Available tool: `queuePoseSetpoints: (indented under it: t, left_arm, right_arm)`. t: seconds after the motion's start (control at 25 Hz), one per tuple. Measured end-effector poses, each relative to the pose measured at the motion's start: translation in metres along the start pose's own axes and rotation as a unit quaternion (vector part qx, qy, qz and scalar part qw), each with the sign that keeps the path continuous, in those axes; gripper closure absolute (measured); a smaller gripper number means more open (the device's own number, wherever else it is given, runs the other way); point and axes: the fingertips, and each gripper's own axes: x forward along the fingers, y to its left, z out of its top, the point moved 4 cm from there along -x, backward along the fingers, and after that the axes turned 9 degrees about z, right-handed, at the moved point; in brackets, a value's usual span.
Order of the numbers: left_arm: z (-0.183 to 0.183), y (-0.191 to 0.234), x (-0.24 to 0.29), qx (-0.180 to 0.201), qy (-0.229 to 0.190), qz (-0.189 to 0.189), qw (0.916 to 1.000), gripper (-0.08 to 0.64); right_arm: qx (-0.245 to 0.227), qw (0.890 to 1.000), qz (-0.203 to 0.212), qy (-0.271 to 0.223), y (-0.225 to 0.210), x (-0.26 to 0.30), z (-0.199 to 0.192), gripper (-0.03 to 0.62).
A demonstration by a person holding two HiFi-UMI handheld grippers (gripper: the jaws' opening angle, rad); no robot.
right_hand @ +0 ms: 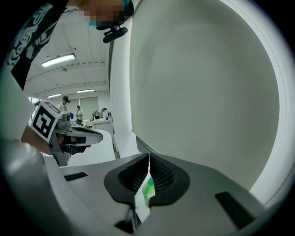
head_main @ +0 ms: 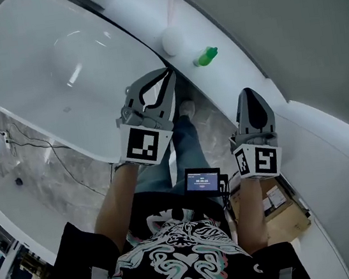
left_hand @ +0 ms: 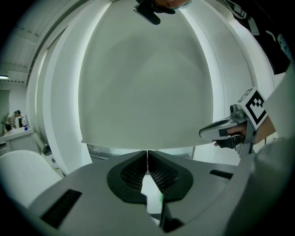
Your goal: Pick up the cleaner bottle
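Note:
The cleaner bottle point(head_main: 205, 56) is small and green and stands on the white ledge point(head_main: 230, 76) behind the bathtub, by the grey wall. In the right gripper view the cleaner bottle point(right_hand: 148, 188) shows as a green patch through the slot below the jaws. My left gripper point(head_main: 166, 72) is shut with nothing in it, left of the bottle and short of it. My right gripper point(head_main: 247, 92) is also shut and empty, nearer me and to the right of the bottle. From their own cameras the left gripper point(left_hand: 147, 154) and the right gripper point(right_hand: 149, 159) have their pads pressed together.
A white oval bathtub point(head_main: 39, 90) fills the upper left. A white round object point(head_main: 173, 41) sits on the ledge just left of the bottle. A cardboard box point(head_main: 286, 209) lies on the marble floor at my right, cables point(head_main: 27, 142) at my left. People stand far off point(right_hand: 78, 112).

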Motion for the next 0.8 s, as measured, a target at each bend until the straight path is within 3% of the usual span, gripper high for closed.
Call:
queuePoseSetpoints:
  t: [0.2, 0.6, 0.8]
  left_arm:
    - [-0.019, -0.009, 0.0, 0.014, 0.014, -0.001, 0.9998, 0.541]
    - [-0.065, -0.031, 0.011, 0.018, 0.034, -0.007, 0.9992, 0.541]
    - [-0.084, -0.037, 0.018, 0.01, 0.048, -0.006, 0.9988, 0.541]
  right_arm:
    - [0.019, 1.0, -0.001, 0.004, -0.008, 0.002, -0.022, 0.563]
    - [-0.003, 0.999, 0.011, 0.034, -0.019, 0.026, -0.067, 0.563]
    - [0.01, 0.999, 0.032, 0.021, -0.024, 0.033, -0.08, 0.563]
